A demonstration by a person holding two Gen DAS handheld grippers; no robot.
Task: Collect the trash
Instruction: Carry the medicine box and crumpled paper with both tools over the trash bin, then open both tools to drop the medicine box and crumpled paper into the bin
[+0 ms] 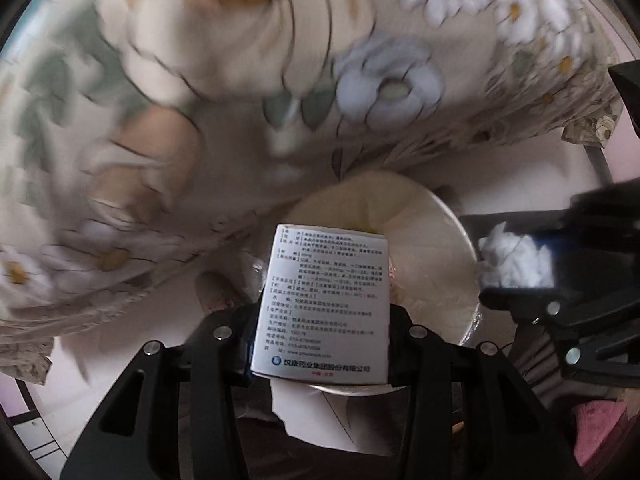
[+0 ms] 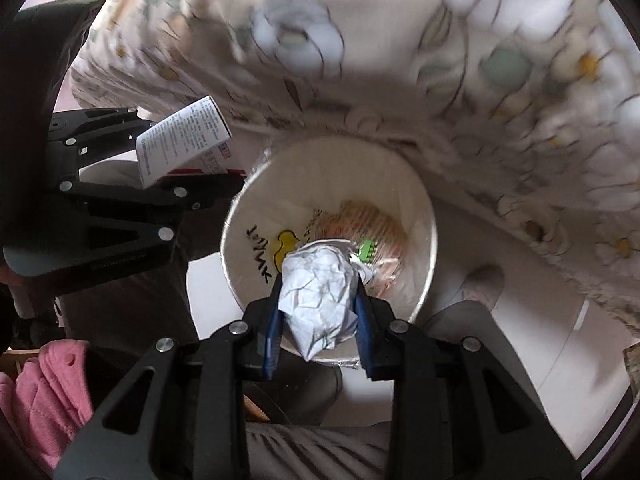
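Note:
My left gripper (image 1: 322,320) is shut on a white medicine box (image 1: 326,308) with printed text, held over the near rim of a round white bin (image 1: 436,248). My right gripper (image 2: 318,312) is shut on a crumpled white paper ball (image 2: 318,296), held above the bin's (image 2: 248,216) near edge. The bin has a yellow duck drawing and holds wrappers (image 2: 372,236). In the right wrist view the left gripper (image 2: 120,184) and the box (image 2: 180,144) show at left. In the left wrist view the right gripper (image 1: 520,264) and the paper ball (image 1: 516,260) show at right.
A floral cloth (image 1: 200,100) with daisies hangs down behind the bin, also in the right wrist view (image 2: 480,80). A pink quilted fabric (image 2: 44,392) lies at lower left. The pale floor (image 2: 540,340) surrounds the bin.

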